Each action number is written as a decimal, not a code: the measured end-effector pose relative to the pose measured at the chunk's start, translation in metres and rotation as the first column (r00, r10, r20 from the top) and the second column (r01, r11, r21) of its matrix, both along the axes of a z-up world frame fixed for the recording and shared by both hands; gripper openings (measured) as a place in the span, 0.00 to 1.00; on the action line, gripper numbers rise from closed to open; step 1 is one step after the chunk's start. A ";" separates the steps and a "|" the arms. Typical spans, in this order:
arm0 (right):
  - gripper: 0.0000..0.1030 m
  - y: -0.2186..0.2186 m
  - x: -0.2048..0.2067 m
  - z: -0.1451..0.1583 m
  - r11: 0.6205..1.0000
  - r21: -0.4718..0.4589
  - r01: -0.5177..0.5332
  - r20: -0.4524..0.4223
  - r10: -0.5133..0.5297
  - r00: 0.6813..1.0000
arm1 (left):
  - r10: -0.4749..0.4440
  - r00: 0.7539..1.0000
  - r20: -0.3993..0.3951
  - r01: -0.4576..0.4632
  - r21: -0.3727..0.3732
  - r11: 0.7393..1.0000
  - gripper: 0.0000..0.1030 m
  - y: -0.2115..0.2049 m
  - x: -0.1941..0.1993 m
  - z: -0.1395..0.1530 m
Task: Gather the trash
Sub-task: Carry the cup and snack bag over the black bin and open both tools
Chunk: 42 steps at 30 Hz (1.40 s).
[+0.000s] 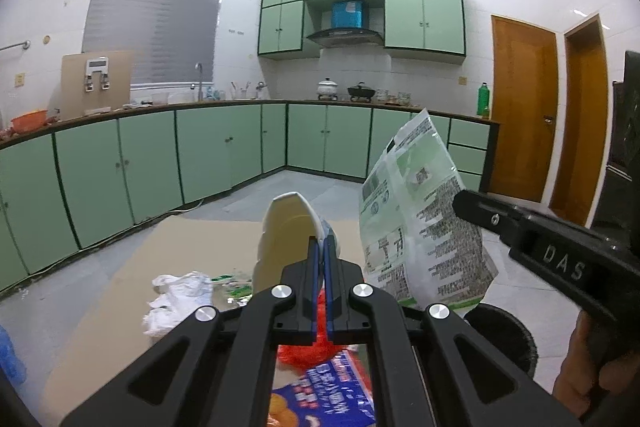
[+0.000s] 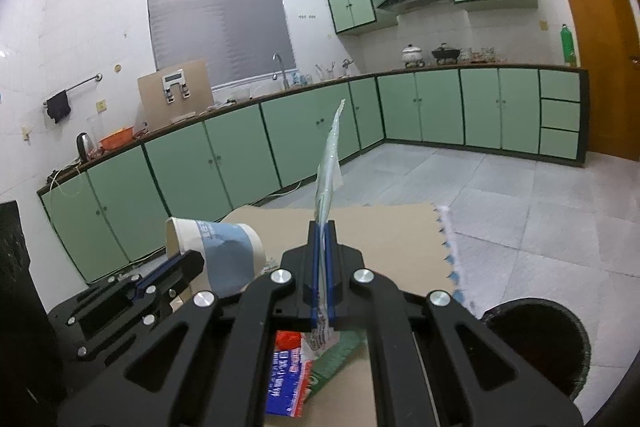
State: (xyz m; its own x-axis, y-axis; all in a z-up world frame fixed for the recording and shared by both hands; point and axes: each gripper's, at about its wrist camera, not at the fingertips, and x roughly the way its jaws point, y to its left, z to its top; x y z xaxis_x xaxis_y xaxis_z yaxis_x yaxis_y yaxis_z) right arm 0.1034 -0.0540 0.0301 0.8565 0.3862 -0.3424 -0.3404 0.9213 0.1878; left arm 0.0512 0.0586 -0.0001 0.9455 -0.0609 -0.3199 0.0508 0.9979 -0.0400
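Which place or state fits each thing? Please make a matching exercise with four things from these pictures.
Things:
1. paper cup
2. green pouch
3. bin
4. white bag

Places or states:
A. lies crumpled on the cardboard
B. held in the left tongs
C. stands on the floor beside the cardboard, dark and open at the top
D. held in the right tongs

Pairs: 1-B, 2-D, 3-C, 4-A
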 end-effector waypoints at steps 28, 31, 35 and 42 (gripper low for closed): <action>0.02 -0.207 -0.034 -0.066 0.906 -0.088 0.414 -0.077 -0.421 0.904 | -0.344 0.935 -0.088 0.344 -0.017 0.939 0.02 -0.184 0.034 -0.030; 0.02 -0.223 -0.032 -0.081 0.895 -0.094 0.435 -0.104 -0.443 0.890 | -0.372 0.922 -0.106 0.371 -0.031 0.928 0.02 -0.208 0.044 -0.037; 0.02 -0.249 -0.024 -0.103 0.881 -0.102 0.462 -0.144 -0.473 0.869 | -0.395 0.908 -0.139 0.394 -0.039 0.918 0.02 -0.232 0.063 -0.049; 0.02 -0.272 0.005 -0.140 0.874 -0.118 0.472 -0.206 -0.487 0.849 | -0.401 0.886 -0.234 0.407 -0.028 0.913 0.02 -0.268 0.097 -0.082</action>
